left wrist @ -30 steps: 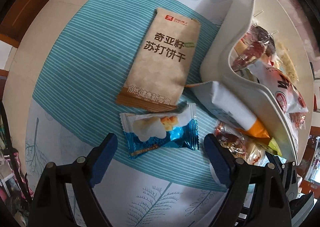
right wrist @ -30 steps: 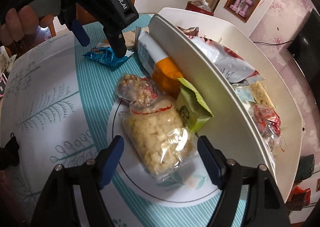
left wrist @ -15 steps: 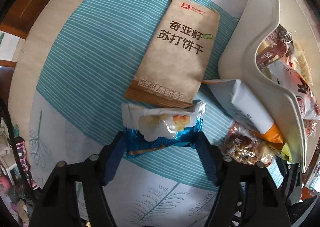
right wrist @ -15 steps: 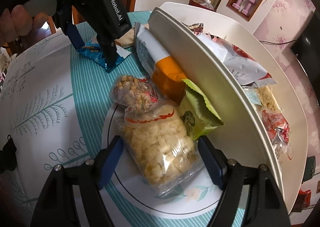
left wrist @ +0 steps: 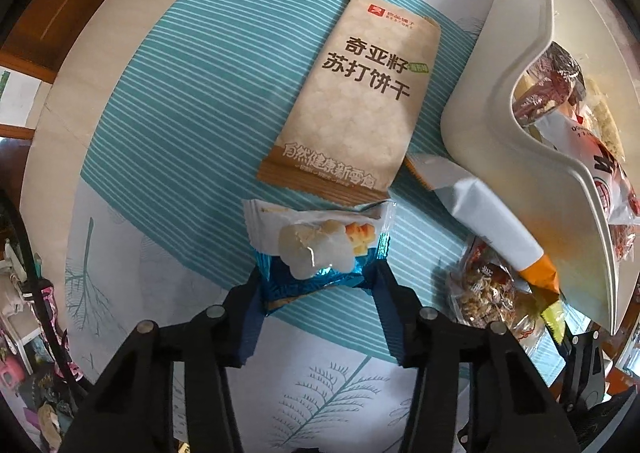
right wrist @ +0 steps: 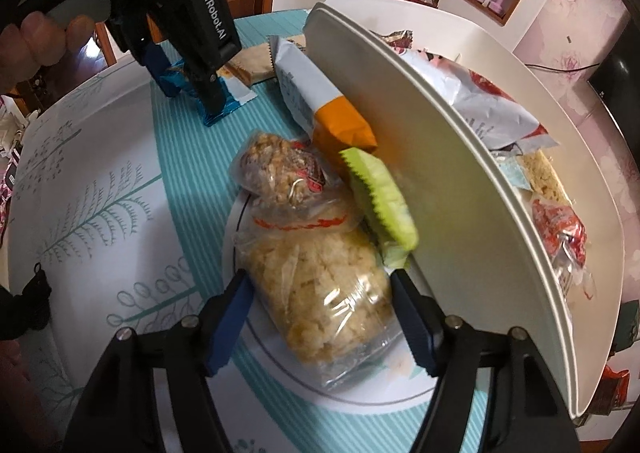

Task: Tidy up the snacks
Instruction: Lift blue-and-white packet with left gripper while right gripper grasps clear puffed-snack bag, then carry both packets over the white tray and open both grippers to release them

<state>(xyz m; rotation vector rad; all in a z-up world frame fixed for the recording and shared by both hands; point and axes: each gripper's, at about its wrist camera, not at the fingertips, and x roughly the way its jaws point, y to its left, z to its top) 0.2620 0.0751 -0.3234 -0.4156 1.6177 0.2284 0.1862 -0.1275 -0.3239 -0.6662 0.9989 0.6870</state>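
A small blue and white snack packet [left wrist: 316, 249] lies on the striped cloth just below a tan cracker packet [left wrist: 360, 113]. My left gripper [left wrist: 316, 279] points straight down over it. Its jaws are closing, and both pads press the packet's blue lower edge, which has crumpled. In the right wrist view that same left gripper [right wrist: 188, 89] stands on the blue packet [right wrist: 230, 101], held by a hand [right wrist: 36, 41]. My right gripper [right wrist: 320, 289] straddles a clear bag of puffed rice cake [right wrist: 320, 293]. Its jaws are closing at the bag's sides, and the bag shows no squeeze.
A white tray [right wrist: 460, 193] holding several snacks rises on the right. Against its wall lie a white and orange packet [right wrist: 316, 97], a green packet [right wrist: 380, 193] and a clear nut bar bag [right wrist: 280, 169]. The table's edge and floor [left wrist: 100, 53] are at the left.
The left jaws have narrowed from wide apart onto the blue packet, whose lower part has buckled. The right gripper has come in closer around the rice cake bag.
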